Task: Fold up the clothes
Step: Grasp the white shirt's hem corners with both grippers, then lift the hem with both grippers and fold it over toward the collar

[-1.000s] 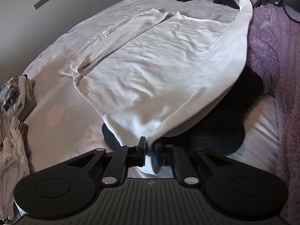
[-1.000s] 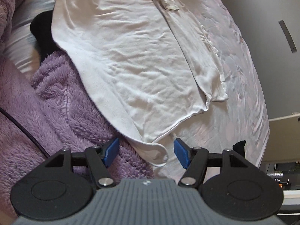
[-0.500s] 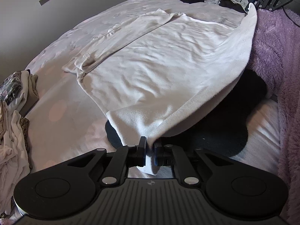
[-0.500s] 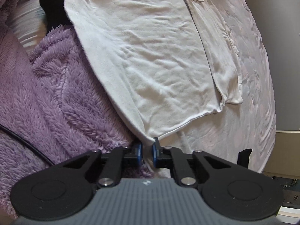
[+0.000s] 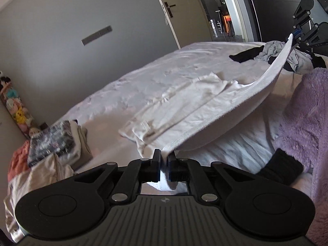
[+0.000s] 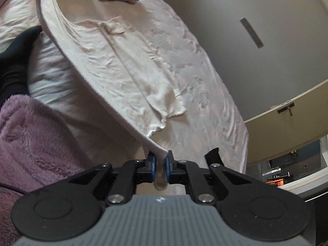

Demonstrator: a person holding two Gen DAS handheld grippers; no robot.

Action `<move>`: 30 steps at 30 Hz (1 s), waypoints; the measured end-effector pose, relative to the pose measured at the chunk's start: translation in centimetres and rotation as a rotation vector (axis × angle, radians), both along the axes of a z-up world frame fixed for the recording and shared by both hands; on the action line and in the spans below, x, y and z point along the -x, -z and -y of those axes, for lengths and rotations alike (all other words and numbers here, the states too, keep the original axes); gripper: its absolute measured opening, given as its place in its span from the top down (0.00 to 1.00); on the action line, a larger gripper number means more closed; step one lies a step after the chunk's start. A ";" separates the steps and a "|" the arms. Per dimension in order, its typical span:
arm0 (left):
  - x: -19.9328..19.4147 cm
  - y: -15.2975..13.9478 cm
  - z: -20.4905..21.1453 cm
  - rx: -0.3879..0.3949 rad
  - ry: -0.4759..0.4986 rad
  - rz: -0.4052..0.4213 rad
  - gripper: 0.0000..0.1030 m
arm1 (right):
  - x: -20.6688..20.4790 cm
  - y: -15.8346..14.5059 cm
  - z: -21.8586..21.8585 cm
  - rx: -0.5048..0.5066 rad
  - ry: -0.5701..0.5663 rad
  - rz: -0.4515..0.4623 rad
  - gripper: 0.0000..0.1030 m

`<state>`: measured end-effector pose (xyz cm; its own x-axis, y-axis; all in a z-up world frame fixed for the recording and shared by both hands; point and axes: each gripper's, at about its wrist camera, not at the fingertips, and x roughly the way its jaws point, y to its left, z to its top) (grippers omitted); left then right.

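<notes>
Nearest, the left tool point(image 5: 163, 167) is pinching one corner of the white garment point(image 5: 184, 110), and the right tool point(image 6: 160, 169) is pinching the other. That near edge hangs lifted between them, while the far half rests on the bed point(image 5: 164, 75) toward 12 o'clock. Judged mid-fold: carrying the raised edge evenly across toward 11 o'clock seems next.

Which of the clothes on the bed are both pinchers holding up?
The big white garment. The left gripper and right gripper each pinch a corner of its raised edge. The folded stack and dark pile lie untouched.
</notes>
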<state>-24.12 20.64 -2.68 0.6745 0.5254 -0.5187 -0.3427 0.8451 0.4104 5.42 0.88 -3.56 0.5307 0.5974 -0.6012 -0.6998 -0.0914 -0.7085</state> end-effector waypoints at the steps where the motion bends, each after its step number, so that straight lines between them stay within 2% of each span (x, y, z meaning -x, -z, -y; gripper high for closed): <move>1: -0.2 -0.6 0.3 -0.028 0.002 0.003 0.96 | 0.0 -0.6 0.1 -0.031 0.013 0.009 0.90; 4: -0.3 -2.0 0.9 -0.104 0.001 0.006 0.96 | 0.0 -2.3 0.6 -0.112 0.043 0.038 0.90; 14: 1.3 -5.7 3.2 -0.244 0.021 0.026 0.96 | 2.0 -6.4 3.1 -0.229 0.039 0.085 0.91; 19: 2.7 -7.0 3.9 -0.231 0.039 0.018 0.96 | 3.5 -8.0 5.1 -0.245 0.021 0.084 0.91; 22: 2.2 -6.9 3.4 -0.208 0.045 -0.014 0.96 | 4.0 -8.2 5.5 -0.244 0.008 0.080 0.91; 30: -1.6 -5.2 -1.5 -0.175 0.013 -0.085 0.96 | 1.5 -5.9 0.9 -0.229 0.014 0.046 0.90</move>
<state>-22.49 22.15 2.52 0.6392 0.6044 -0.4755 -0.2904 0.7622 0.5785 3.88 0.00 2.34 0.5636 0.7078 -0.4258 -0.6661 0.0846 -0.7410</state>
